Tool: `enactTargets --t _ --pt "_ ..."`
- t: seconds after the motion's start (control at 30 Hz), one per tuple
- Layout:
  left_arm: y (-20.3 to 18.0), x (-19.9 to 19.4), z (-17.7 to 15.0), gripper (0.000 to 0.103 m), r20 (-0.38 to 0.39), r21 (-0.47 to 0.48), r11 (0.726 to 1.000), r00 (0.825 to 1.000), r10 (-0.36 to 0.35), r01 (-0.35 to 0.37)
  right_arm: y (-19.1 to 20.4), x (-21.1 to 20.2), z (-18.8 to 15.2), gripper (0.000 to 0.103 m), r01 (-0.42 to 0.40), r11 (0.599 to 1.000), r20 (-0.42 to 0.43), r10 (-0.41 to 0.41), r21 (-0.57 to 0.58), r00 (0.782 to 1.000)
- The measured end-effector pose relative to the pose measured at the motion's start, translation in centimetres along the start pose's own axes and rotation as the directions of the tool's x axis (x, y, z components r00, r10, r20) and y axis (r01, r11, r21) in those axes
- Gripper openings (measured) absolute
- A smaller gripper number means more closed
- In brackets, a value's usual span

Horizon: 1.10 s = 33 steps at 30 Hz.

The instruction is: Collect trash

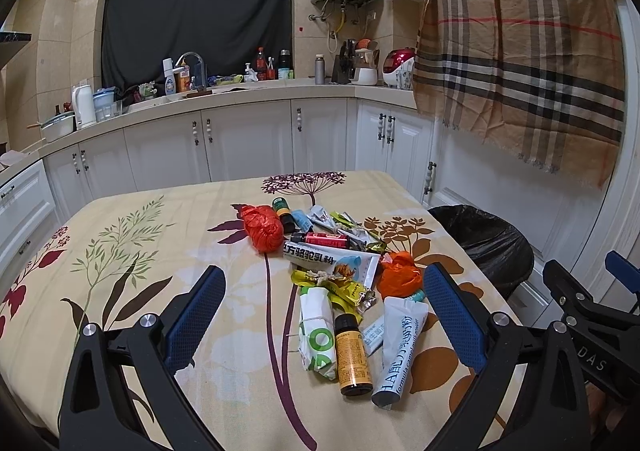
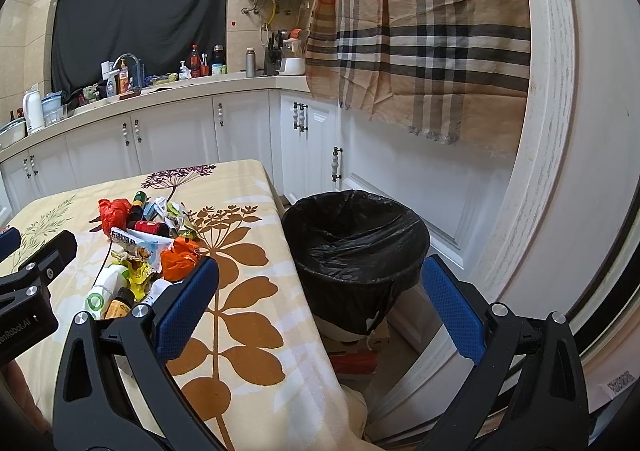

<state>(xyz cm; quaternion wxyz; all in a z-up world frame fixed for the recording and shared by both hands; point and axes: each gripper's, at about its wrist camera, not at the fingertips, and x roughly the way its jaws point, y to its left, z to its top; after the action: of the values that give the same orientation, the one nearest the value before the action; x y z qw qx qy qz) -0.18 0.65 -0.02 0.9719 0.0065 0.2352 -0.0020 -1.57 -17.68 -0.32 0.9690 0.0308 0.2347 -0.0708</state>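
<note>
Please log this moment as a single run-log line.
left tongs: open, over trash pile | right tongs: open, empty, toward bin | table: trash uncollected

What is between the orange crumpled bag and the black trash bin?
Only bare flowered tablecloth up to the table's edge lies between the orange bag and the bin, shown best in the right wrist view.

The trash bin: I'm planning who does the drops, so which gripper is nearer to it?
Right. The right gripper hangs over the table's edge facing the trash bin; the left gripper is farther away, over the trash pile.
</note>
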Motion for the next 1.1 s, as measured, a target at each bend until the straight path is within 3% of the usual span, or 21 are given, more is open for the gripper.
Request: enactTargets --t 1.1 --pt "0.46 0.52 -0.23 0.097 -0.009 -0.007 1.000 1.000 -0.003 0.003 0.16 -0.02 -0.06 0.099 0.000 1.000 0.000 0.000 -0.001 1.000"
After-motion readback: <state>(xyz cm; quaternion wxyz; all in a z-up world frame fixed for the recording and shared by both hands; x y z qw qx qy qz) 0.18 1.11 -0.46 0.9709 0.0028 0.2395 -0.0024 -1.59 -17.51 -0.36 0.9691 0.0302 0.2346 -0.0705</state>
